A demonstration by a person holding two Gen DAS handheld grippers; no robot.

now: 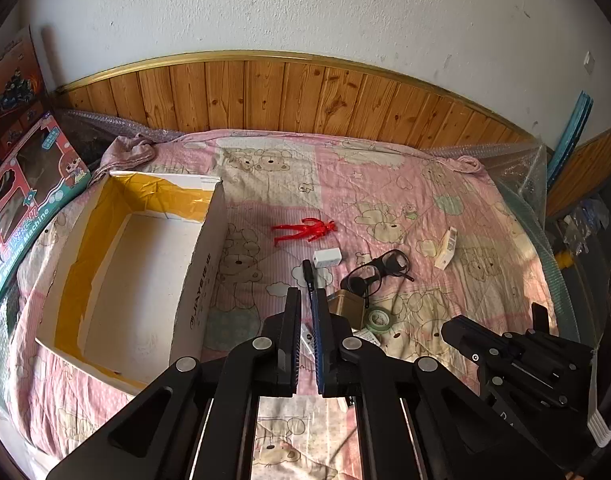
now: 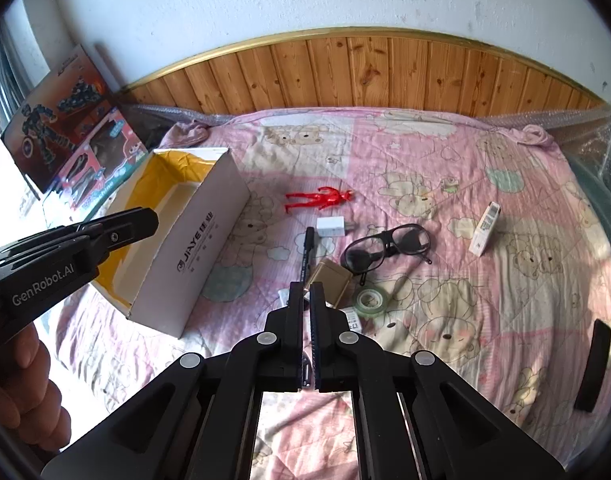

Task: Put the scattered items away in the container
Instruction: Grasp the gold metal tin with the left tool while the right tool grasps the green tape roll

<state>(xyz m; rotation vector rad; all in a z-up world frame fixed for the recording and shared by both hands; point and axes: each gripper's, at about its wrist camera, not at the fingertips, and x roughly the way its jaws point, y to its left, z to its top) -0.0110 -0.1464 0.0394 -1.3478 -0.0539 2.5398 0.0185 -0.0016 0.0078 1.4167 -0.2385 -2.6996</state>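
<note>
An open white cardboard box (image 1: 201, 280) (image 2: 201, 256) with yellow tape inside sits on the left of the pink bed. Right of it lie a red figure (image 1: 305, 230) (image 2: 319, 199), a white charger (image 1: 327, 258) (image 2: 331, 227), a black pen (image 1: 306, 274) (image 2: 307, 252), black glasses (image 1: 379, 268) (image 2: 385, 250), a gold tin (image 1: 347, 308) (image 2: 331, 280), a tape roll (image 1: 379, 318) (image 2: 371, 301) and a small white carton (image 1: 445, 248) (image 2: 483, 230). My left gripper (image 1: 306, 294) hovers shut and empty near the box. My right gripper (image 2: 305, 286) hovers shut above the pen's near end.
Toy boxes (image 1: 21, 184) (image 2: 65, 120) lean at the bed's left edge behind the cardboard box. A wood-panelled wall (image 1: 305, 92) closes the far side. A black flat object (image 2: 593, 364) lies at the near right. A hand (image 2: 21, 396) holds the left gripper.
</note>
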